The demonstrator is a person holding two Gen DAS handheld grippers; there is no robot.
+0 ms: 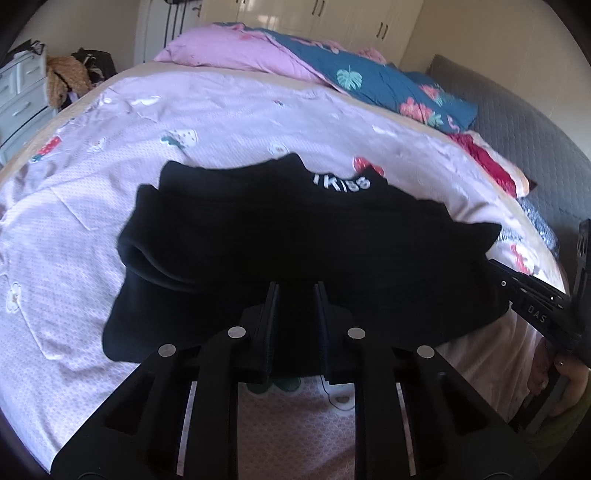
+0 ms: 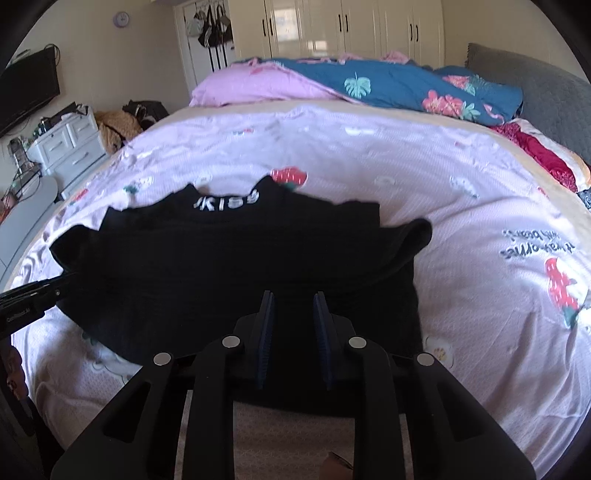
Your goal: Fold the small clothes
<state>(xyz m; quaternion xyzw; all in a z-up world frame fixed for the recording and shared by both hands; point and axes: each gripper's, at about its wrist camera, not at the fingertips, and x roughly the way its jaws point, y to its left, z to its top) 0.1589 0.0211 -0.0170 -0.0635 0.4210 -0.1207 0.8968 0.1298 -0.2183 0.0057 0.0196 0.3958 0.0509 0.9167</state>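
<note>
A small black top (image 1: 295, 229) (image 2: 240, 258) lies flat on the pink printed bedsheet (image 1: 74, 240) (image 2: 480, 206), its high collar with white lettering (image 1: 341, 183) (image 2: 226, 201) pointing away from me. My left gripper (image 1: 295, 286) is at the near hem, towards the top's left half. Its jaws stand narrow with black cloth pinched between them. My right gripper (image 2: 293, 295) holds the same hem further right, also narrow, with dark cloth between its blue pads (image 2: 266, 325). Each gripper shows at the edge of the other's view, the right gripper (image 1: 493, 264) and the left gripper (image 2: 70, 278).
A blue floral quilt (image 2: 406, 85) and a pink quilt (image 2: 251, 85) are heaped at the far end of the bed. A red cloth (image 2: 543, 151) lies by the grey headboard (image 2: 535, 85). White drawers (image 2: 66, 144), a television (image 2: 26, 92) and wardrobes (image 2: 351, 26) line the room.
</note>
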